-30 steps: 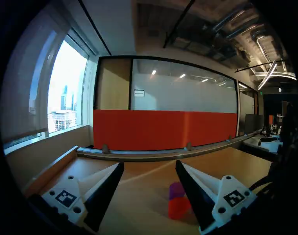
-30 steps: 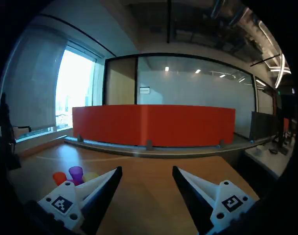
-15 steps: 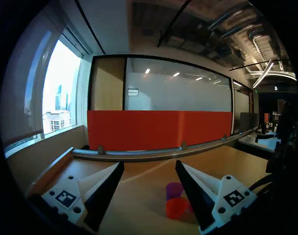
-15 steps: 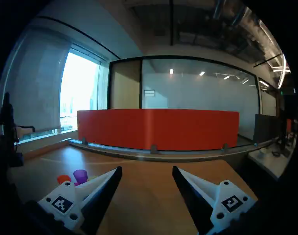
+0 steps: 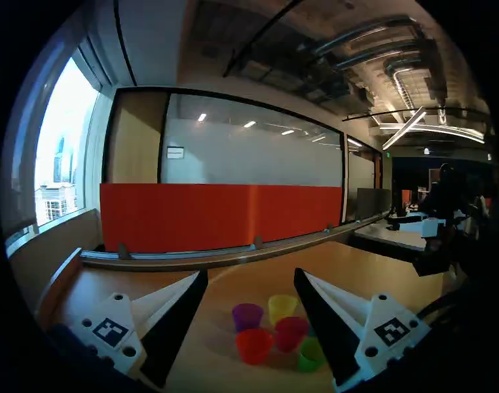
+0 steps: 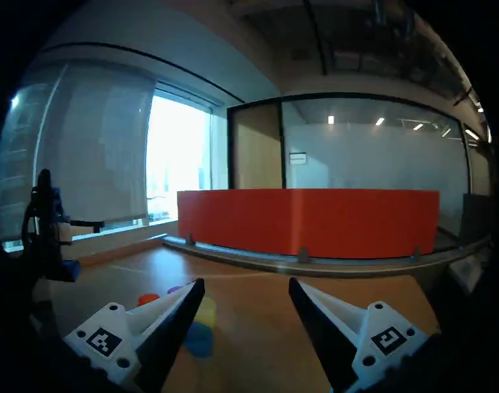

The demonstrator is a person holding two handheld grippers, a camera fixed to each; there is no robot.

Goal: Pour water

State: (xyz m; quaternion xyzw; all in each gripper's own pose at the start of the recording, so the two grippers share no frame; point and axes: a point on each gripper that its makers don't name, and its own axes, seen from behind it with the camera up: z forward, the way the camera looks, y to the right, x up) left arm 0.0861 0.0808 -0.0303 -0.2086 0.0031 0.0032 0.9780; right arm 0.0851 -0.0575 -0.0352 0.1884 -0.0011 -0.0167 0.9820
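Observation:
A cluster of small plastic cups stands on the wooden table. In the left gripper view they sit low between my fingers: purple cup, yellow cup, orange-red cup, magenta cup and green cup. My left gripper is open above and just short of them, holding nothing. In the right gripper view an orange cup, a yellow cup and a blue cup peek out beside the left finger. My right gripper is open and empty. I cannot tell whether any cup holds water.
A red partition on a metal rail closes the table's far edge, with glass walls behind. Windows are on the left. A dark upright object stands at the left edge of the right gripper view. More desks lie right.
The left gripper's view has swung right, bringing several cups between its fingers where two showed before. The right gripper's view has swung left, so the cups slid toward its left finger. Both stay open.

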